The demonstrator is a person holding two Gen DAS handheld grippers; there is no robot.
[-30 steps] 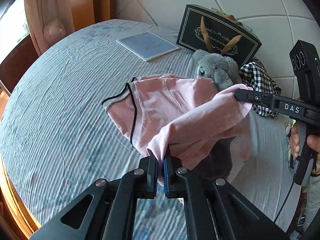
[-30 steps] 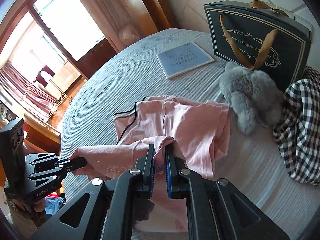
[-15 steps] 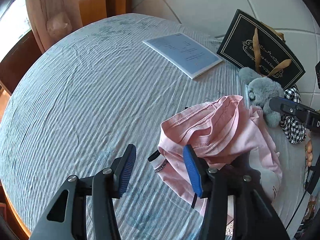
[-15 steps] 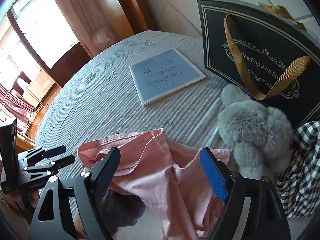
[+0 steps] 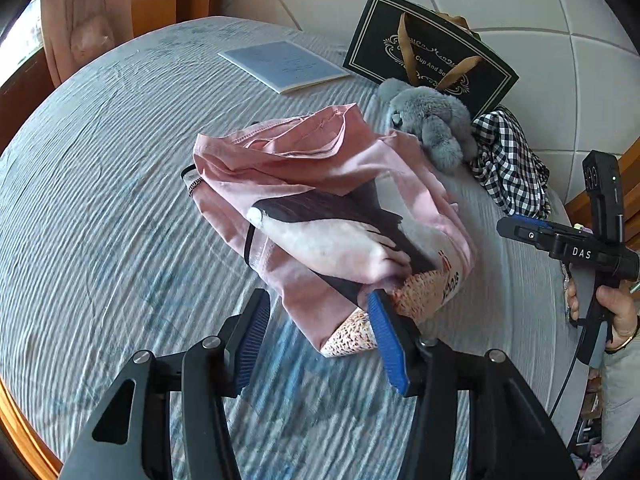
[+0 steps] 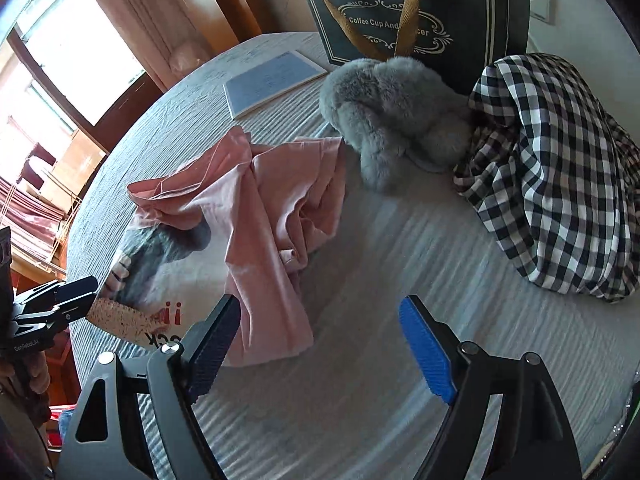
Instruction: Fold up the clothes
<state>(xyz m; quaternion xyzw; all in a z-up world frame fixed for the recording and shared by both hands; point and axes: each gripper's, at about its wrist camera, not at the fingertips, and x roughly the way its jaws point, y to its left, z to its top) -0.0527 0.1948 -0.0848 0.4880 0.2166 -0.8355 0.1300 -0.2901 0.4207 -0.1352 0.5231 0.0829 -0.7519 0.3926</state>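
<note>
A pink garment [image 5: 320, 184] with a dark and white print lies in a loose, bunched heap on the ribbed grey-blue tablecloth [image 5: 100, 200]. My left gripper [image 5: 316, 320] is open just in front of it. The garment's printed lower corner reaches in beside the right blue pad [image 5: 384, 336], which does not press on it. In the right wrist view the same garment [image 6: 272, 200] lies ahead and to the left. My right gripper [image 6: 320, 320] is wide open over bare cloth, with its left finger next to the garment's hem. Each gripper also shows in the other view: right gripper [image 5: 504, 226], left gripper [image 6: 92, 286].
A grey plush toy [image 6: 392, 104] lies behind the garment, against a dark gift bag [image 6: 400, 12]. A black-and-white checked garment [image 6: 560, 168] is heaped at the right. A pale blue booklet [image 5: 284, 64] lies further back. The wooden table rim [image 5: 16, 420] runs along the lower left.
Both grippers were shut on the raised pink garment. They have opened and let it go, and it now lies bunched on the table. Both grippers have drawn back from it.
</note>
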